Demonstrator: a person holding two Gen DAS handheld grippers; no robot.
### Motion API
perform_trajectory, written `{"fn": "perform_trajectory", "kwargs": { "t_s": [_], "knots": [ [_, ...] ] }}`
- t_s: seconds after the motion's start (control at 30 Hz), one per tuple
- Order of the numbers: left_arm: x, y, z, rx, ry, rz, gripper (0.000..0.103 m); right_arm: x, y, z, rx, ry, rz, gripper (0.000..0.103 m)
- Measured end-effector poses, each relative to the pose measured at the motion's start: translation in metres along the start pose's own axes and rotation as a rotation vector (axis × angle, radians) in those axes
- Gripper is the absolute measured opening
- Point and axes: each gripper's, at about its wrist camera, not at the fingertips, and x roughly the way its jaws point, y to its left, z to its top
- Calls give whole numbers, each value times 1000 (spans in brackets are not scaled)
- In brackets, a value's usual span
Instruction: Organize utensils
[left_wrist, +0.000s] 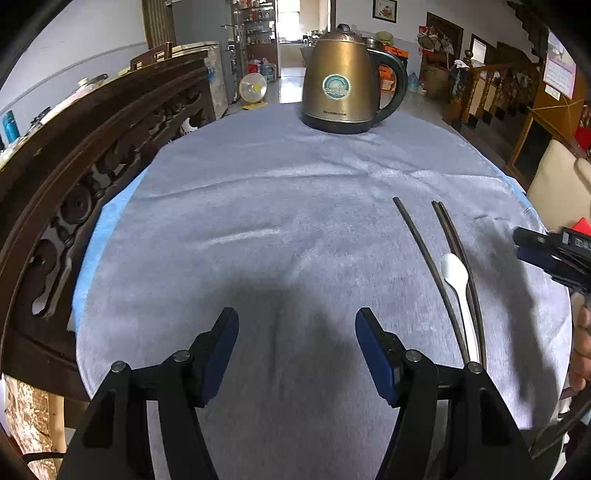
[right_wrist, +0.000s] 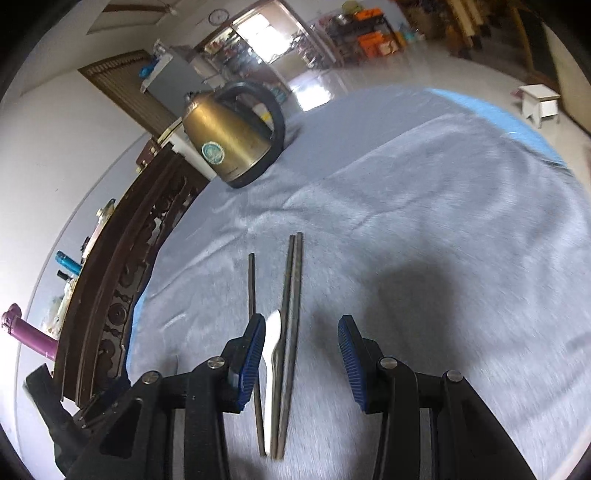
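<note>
Dark chopsticks (left_wrist: 424, 254) lie on the grey cloth (left_wrist: 258, 221) at the right, one apart on the left and two close together (left_wrist: 458, 251). A white plastic spoon (left_wrist: 456, 275) lies between them. My left gripper (left_wrist: 297, 321) is open and empty, left of the utensils. My right gripper (right_wrist: 301, 330) is open and empty, above the near ends of the chopsticks (right_wrist: 291, 295) and the spoon (right_wrist: 275, 332); the single chopstick (right_wrist: 251, 280) passes under its left finger. The right gripper also shows at the right edge of the left wrist view (left_wrist: 546, 251).
A brass electric kettle (left_wrist: 343, 85) stands at the far side of the table, also in the right wrist view (right_wrist: 229, 136). A carved dark wooden rail (left_wrist: 92, 155) runs along the left edge. A white stool (right_wrist: 539, 101) stands on the floor beyond.
</note>
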Motion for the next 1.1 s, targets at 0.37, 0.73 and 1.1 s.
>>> {"fn": "perform_trajectory", "kwargs": {
  "t_s": [0.37, 0.73, 1.1],
  "knots": [
    [48, -16, 47, 27, 50, -77, 67, 93, 20, 49, -93, 89, -110, 31],
    [77, -30, 74, 38, 85, -123, 67, 126, 38, 60, -217, 154, -266, 15],
    [98, -53, 102, 59, 163, -200, 67, 112, 18, 65, -289, 198, -364, 7]
  ]
}}
